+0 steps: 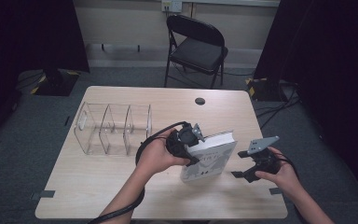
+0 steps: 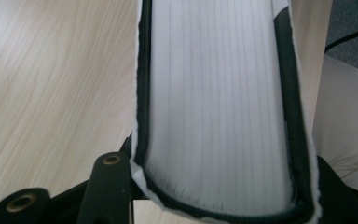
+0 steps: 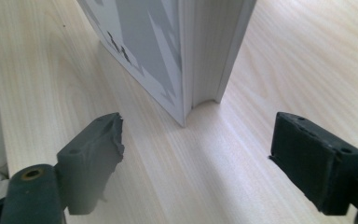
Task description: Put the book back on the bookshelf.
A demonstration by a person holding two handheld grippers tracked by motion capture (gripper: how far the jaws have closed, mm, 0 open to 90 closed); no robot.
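While the left tool (image 1: 192, 140) is clamped on a thick book (image 1: 209, 158) standing upright on the bench (image 1: 98, 186), the right tool (image 1: 242, 164) waits beside it, spread wide. Best kept vertical toward the 3-slot acrylic organizer (image 1: 114, 128).

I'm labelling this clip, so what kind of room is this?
Probably a recording studio or lab corner, not a home: black curtains hang at both sides, cables trail over grey carpet, and a folding chair stands behind a lone wooden table.
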